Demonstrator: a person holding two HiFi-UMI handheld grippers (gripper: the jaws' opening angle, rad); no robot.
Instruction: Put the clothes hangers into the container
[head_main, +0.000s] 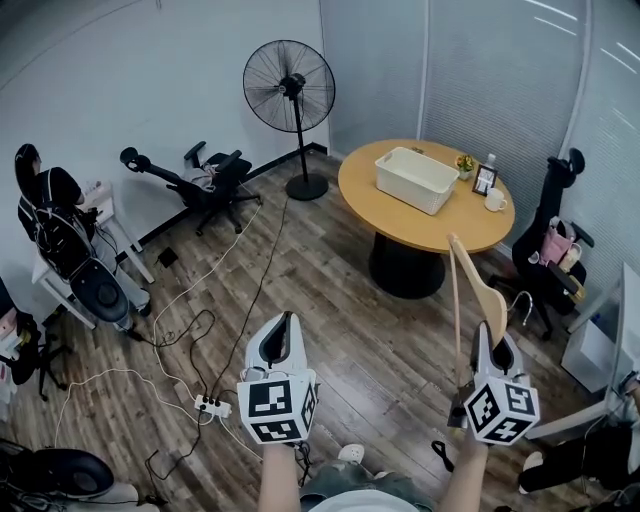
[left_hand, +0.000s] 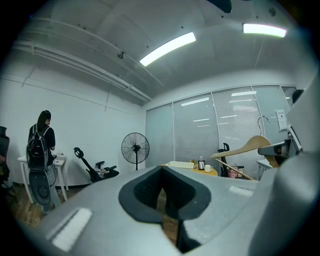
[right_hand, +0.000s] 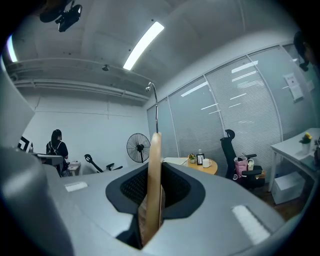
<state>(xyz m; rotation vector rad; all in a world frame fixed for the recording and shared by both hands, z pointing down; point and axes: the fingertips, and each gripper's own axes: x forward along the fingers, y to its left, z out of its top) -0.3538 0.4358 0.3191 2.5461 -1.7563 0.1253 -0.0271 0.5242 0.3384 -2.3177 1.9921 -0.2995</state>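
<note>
A wooden clothes hanger (head_main: 481, 281) with a metal hook stands upright in my right gripper (head_main: 497, 338), which is shut on it; the right gripper view shows the hanger (right_hand: 155, 165) edge-on between the pads. My left gripper (head_main: 285, 322) is level with it on the left, shut with nothing in it (left_hand: 164, 189). Both grippers hang over the wooden floor, well short of the round table (head_main: 385, 208). On that table rests the white rectangular container (head_main: 415, 178), which looks empty. From the left gripper view the hanger (left_hand: 250, 147) appears at the right.
A mug (head_main: 494, 200), a photo frame (head_main: 485, 179) and a small plant sit beside the container. A standing fan (head_main: 290, 90) and black chairs (head_main: 210, 180) line the far wall. A power strip (head_main: 212, 405) and cables lie on the floor. A person (head_main: 45, 195) stands at the left.
</note>
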